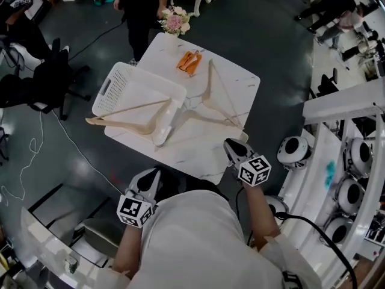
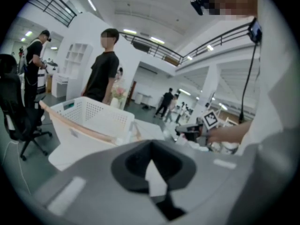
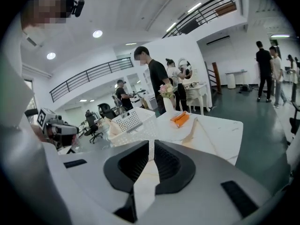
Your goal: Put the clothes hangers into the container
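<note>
A white slotted basket (image 1: 129, 89) stands on the left part of the marble table (image 1: 198, 155). One beige hanger (image 1: 129, 116) lies across its near rim, sticking out to the left. A second beige hanger (image 1: 219, 95) lies flat on the table's right side. My left gripper (image 1: 153, 174) hovers shut and empty at the table's near edge, short of the basket (image 2: 89, 118) and its hanger (image 2: 79, 125). My right gripper (image 1: 232, 144) is shut and empty over the near right corner, below the second hanger (image 3: 197, 130). Both grippers (image 2: 151, 145) (image 3: 151, 144) hold nothing.
An orange object (image 1: 189, 62) and a vase of pink flowers (image 1: 174, 21) sit at the table's far end. A person in black (image 1: 141, 11) stands just beyond it. An office chair (image 1: 54, 77) is at the left, and round white machines (image 1: 295, 152) at the right.
</note>
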`<state>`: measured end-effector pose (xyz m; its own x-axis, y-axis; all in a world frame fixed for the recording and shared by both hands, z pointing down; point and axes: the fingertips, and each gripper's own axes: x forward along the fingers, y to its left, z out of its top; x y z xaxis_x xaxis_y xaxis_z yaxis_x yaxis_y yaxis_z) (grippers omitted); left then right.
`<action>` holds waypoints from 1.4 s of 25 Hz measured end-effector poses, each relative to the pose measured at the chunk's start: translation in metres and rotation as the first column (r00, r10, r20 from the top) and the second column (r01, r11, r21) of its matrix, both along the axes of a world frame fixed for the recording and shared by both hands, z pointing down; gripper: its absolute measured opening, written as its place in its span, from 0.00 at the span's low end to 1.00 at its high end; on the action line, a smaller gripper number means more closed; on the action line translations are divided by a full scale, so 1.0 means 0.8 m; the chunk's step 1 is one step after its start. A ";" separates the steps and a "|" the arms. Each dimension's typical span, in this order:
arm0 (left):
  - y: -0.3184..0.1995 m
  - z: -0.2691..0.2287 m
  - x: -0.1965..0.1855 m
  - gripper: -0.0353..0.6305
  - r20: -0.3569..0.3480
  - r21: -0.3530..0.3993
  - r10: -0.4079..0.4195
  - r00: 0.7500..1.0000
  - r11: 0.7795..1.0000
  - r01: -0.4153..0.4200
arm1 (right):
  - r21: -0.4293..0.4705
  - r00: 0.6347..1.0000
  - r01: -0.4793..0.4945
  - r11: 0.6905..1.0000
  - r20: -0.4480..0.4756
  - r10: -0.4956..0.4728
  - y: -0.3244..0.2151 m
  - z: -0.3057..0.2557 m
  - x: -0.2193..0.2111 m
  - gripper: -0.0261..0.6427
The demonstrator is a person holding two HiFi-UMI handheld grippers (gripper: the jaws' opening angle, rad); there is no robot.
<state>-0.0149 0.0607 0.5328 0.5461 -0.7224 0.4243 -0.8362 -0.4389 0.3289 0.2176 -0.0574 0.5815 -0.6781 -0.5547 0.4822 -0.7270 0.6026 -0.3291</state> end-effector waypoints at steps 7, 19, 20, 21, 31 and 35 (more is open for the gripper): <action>0.018 0.013 0.024 0.06 0.035 -0.059 -0.110 0.993 0.992 0.112 | -0.062 0.924 0.316 0.947 -0.208 -0.322 -0.061 0.111 -0.026 0.14; 0.064 0.039 0.019 0.06 0.079 -0.164 -0.356 0.931 0.917 0.365 | -0.216 0.666 0.582 0.784 -0.427 -0.612 -0.125 0.286 -0.080 0.24; 0.067 0.041 0.020 0.06 0.079 -0.171 -0.369 0.926 0.910 0.377 | -0.230 0.640 0.593 0.772 -0.448 -0.625 -0.127 0.296 -0.081 0.25; 0.069 0.044 0.020 0.06 0.078 -0.178 -0.381 0.921 0.904 0.389 | -0.242 0.613 0.602 0.761 -0.470 -0.635 -0.131 0.303 -0.082 0.25; 0.069 0.062 0.005 0.06 0.061 -0.209 -0.458 0.887 0.863 0.460 | -0.282 0.472 0.654 0.703 -0.574 -0.669 -0.130 0.326 -0.091 0.17; 0.070 0.063 0.008 0.06 0.050 -0.210 -0.456 0.888 0.865 0.456 | -0.259 0.468 0.681 0.685 -0.566 -0.679 -0.126 0.320 -0.093 0.17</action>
